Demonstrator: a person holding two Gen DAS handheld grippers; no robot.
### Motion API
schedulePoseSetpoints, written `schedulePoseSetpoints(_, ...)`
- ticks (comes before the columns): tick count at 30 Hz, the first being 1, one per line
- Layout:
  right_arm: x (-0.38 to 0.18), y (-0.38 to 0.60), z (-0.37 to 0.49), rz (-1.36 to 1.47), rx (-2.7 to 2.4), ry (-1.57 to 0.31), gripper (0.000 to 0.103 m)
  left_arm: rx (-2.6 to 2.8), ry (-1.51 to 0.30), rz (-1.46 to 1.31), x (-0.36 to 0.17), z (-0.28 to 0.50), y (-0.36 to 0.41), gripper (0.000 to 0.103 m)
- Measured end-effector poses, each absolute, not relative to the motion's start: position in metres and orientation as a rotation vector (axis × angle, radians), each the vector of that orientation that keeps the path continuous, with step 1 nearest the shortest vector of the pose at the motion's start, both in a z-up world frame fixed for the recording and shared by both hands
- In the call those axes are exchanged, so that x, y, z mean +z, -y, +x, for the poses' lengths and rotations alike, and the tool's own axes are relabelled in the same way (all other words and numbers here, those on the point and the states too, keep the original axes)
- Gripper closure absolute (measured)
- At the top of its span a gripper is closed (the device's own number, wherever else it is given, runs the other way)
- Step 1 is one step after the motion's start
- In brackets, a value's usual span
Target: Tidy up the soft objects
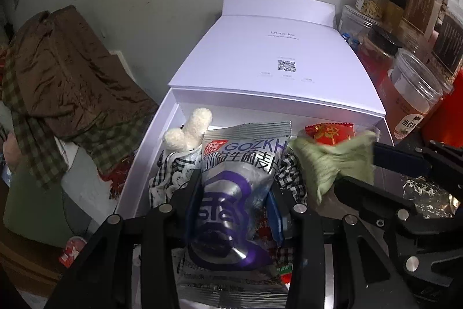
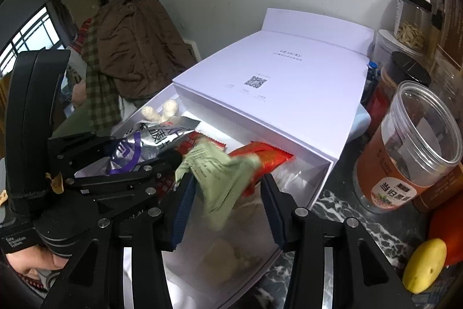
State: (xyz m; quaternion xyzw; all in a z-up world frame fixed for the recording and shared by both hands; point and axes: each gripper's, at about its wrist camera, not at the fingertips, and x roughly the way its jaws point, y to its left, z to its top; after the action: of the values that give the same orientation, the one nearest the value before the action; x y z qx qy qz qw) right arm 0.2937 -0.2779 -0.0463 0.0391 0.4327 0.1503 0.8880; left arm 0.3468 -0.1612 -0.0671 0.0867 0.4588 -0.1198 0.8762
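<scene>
While the white box [image 1: 139,164] stands with its drawer open, it contains a silver snack pouch [image 1: 240,181], a pale green packet [image 1: 332,161], a red packet [image 1: 330,132], a plush toy [image 1: 188,132] and checked cloth [image 1: 170,173]. Only the right wrist view shows a yellow object [image 2: 425,265] beside the clear jar [image 2: 411,146]. The left gripper [image 1: 235,207] clamps the silver pouch. The right gripper [image 2: 227,193] stands parted around the green packet, its right pad clear of it.

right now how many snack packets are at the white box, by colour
silver and purple packet: 1, held in the left gripper
pale green packet: 1, between the right gripper fingers
red packet: 1, in the white box
total: 3
</scene>
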Motion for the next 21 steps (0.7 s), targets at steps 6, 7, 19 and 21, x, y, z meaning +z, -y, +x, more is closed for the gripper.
schedulePoseSetpoints(6,-0.034,0.275,0.279,0.035,0.293,-0.874,0.053,-0.204,-0.93,0.206,-0.054,0.335,0.16,0.044)
schedulePoseSetpoints(7,-0.032,0.276,0.276,0.036,0.295,-0.873,0.053,-0.19,-0.921,0.206,-0.051,0.332,0.158,0.034)
schedulePoseSetpoints(19,0.019,0.272,0.243,0.009,0.275,-0.774,0.047,-0.182,-0.829,0.181,-0.001,0.297,0.147,0.03)
schedulePoseSetpoints(21,0.028,0.272,0.237,0.01,0.274,-0.755,0.047,-0.182,-0.808,0.175,0.01,0.288,0.145,0.03)
